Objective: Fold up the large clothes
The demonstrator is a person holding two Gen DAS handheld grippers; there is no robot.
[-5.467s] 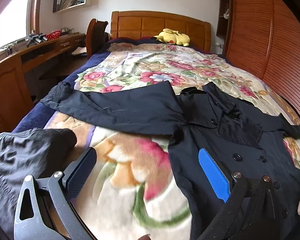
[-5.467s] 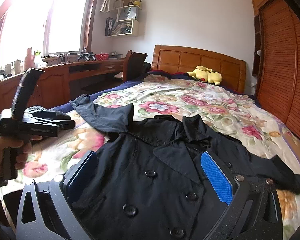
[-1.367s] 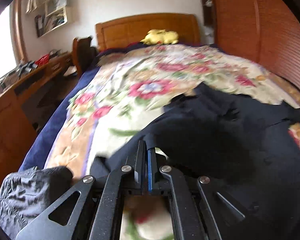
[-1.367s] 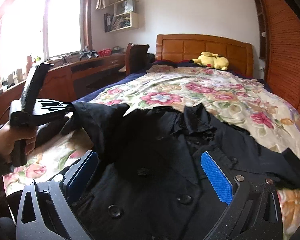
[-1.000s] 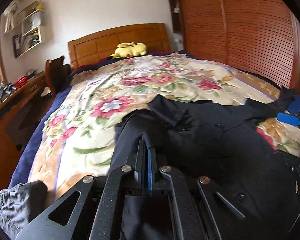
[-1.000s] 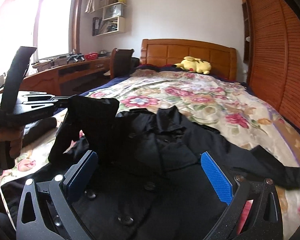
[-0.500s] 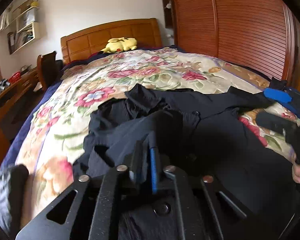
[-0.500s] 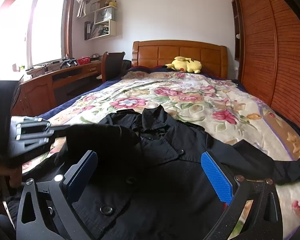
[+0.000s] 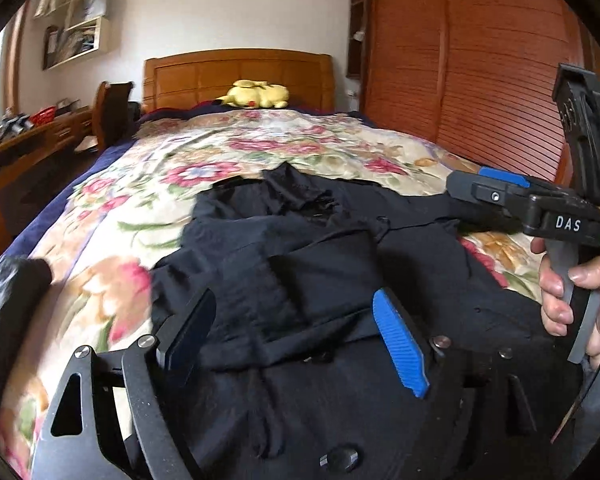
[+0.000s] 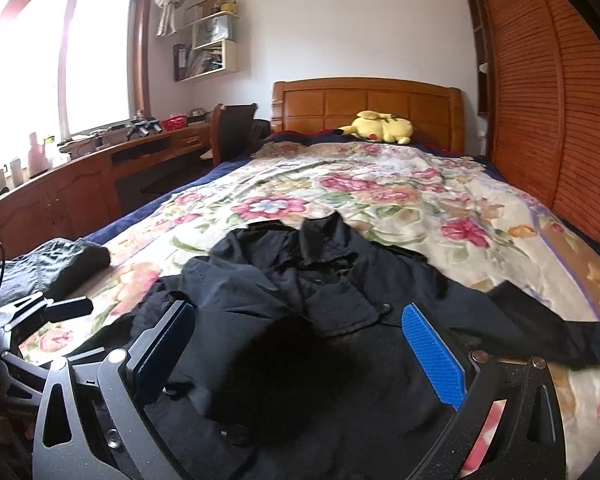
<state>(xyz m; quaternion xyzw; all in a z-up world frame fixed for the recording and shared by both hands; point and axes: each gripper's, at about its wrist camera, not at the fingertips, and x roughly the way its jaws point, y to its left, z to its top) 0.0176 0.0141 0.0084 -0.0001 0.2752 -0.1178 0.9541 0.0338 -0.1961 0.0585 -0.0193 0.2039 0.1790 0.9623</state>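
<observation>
A black buttoned coat [image 9: 452, 280] [image 10: 260, 292] lies face up on the floral bedspread [image 9: 260, 148]. Its left sleeve [image 9: 300, 280] is folded across the chest. My left gripper [image 9: 292, 304] hovers just over that sleeve, its jaws opening, the pads off the cloth. It also shows at the left edge of the right wrist view, left gripper [image 10: 68, 306]. My right gripper [image 10: 296, 312] stands open above the coat's front, holding nothing. In the left wrist view a hand holds the right gripper [image 9: 480, 188] at the right. The other sleeve [image 10: 540, 328] stretches out to the right.
A dark bundle of clothing [image 9: 4, 300] [image 10: 52, 264] sits at the bed's left edge. A yellow plush toy [image 10: 380, 128] rests by the wooden headboard [image 9: 236, 72]. Slatted wardrobe doors [image 9: 480, 80] line the right side. A desk [image 10: 80, 176] and chair [image 10: 232, 128] stand at the left.
My left gripper carried the sleeve rightward across the coat, sank with it, then went from shut to open and let it go. The right gripper barely moved.
</observation>
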